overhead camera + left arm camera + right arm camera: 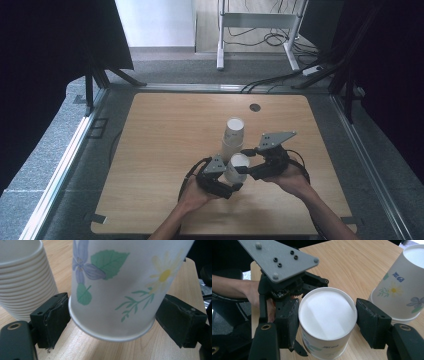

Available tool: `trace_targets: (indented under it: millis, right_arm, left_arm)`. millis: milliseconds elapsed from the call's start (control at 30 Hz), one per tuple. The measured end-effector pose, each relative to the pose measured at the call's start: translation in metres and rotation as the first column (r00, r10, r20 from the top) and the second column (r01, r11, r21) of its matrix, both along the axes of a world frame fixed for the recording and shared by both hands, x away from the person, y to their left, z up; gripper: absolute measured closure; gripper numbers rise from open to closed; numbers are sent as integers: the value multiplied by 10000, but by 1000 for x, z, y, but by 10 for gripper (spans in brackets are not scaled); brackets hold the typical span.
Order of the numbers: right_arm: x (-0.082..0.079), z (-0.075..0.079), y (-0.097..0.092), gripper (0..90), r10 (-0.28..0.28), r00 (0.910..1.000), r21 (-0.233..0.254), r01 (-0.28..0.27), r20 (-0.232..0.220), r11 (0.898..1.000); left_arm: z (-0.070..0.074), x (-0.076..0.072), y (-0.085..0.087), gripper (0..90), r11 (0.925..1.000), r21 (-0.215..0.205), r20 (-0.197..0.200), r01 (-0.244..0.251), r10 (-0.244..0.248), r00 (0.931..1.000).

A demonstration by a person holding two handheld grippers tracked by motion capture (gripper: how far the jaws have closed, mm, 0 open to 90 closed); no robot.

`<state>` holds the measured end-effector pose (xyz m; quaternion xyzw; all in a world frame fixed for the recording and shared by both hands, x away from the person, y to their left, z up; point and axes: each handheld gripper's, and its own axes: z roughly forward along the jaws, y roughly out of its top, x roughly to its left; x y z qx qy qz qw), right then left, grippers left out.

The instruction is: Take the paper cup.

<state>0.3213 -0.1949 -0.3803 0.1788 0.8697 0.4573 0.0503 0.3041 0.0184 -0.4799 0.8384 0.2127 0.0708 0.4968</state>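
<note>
Right gripper (327,322): jaws clamped on the upper end of an upturned floral paper cup (327,315), low centre of the right gripper view. Left gripper (112,315): jaws at either side of the same cup's lower rim, left pad touching, right pad close beside; grip not certain. Cup sits low centre of the wooden table (165,140) in high view, near a stack of cups (233,135) just above it

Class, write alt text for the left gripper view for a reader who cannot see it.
An upside-down paper cup printed with flowers and leaves stands on a wooden table, its rim between the left gripper's two black jaws, which touch it on both sides. A stack of ribbed white paper cups stands at the left.
</note>
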Motion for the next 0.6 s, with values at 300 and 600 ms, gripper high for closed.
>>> trace_targets:
  millis: [300,600]
  right_arm:
    - [0,-1,3,372,82,10000,39,-82,-1,10000]
    - [1,-2,1,368,28,10000,91,-28,-57,10000]
  left_arm:
    - [-3,1,0,178,10000,8,-11,-15,15,10000]
    - [-2,2,1,259,9999,109,-14,13,-13,10000]
